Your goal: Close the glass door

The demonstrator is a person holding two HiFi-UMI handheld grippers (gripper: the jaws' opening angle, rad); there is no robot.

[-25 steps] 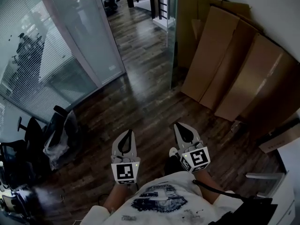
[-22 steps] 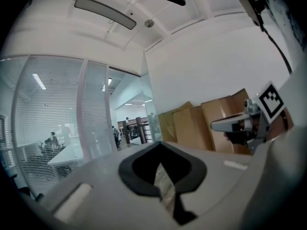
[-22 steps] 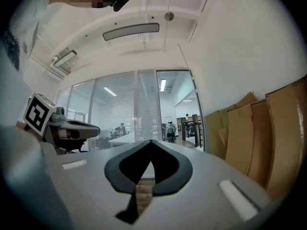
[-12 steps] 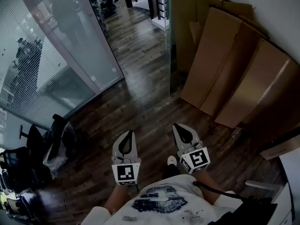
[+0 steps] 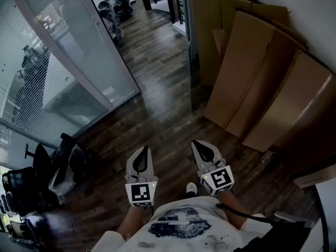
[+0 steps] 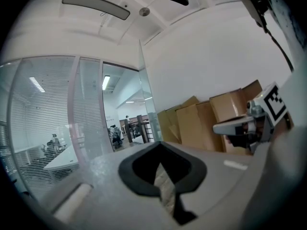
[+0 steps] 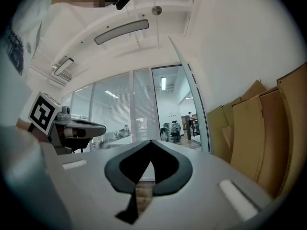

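Observation:
The glass door stands open and is seen edge-on, running back along the right side of the doorway; it also shows as a tall pane in the left gripper view and the right gripper view. Both grippers are held level, side by side, well short of it over the dark wood floor. My left gripper has its jaws together and holds nothing. My right gripper is shut too, with nothing in it. Neither touches the door.
Large cardboard sheets lean on the right wall just behind the door. A frosted glass partition runs along the left. Office chairs and bags crowd the lower left. A box edge sits at lower right.
Both grippers have been carried forward toward the doorway, still side by side and shut. The door edge and cardboard sit closer and slightly further right in the head view.

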